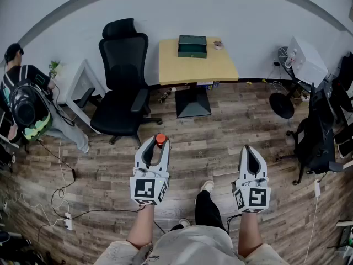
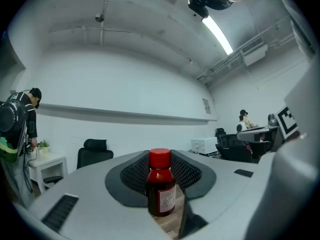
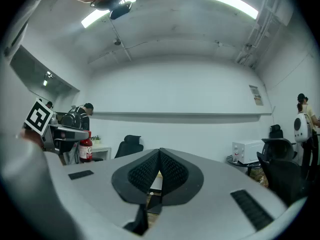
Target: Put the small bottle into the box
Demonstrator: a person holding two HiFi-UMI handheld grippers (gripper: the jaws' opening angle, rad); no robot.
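A small brown bottle (image 2: 161, 186) with a red cap (image 1: 160, 139) and a white label stands upright between the jaws of my left gripper (image 1: 159, 143), which is shut on it and held over the wooden floor. The same bottle (image 3: 85, 149) shows at the left of the right gripper view. My right gripper (image 1: 247, 149) hangs level with the left one, shut, its pads (image 3: 172, 171) pressed together with nothing between them. The dark green box (image 1: 192, 46) sits closed on the far side of a yellow table (image 1: 182, 68), well ahead of both grippers.
A black office chair (image 1: 122, 76) stands left of the table and a white side table (image 1: 71, 81) further left. A person with a backpack (image 1: 25, 106) is at the far left. Black chairs (image 1: 317, 137) and a fan base (image 1: 281, 105) are on the right. Cables and a power strip (image 1: 67, 221) lie on the floor.
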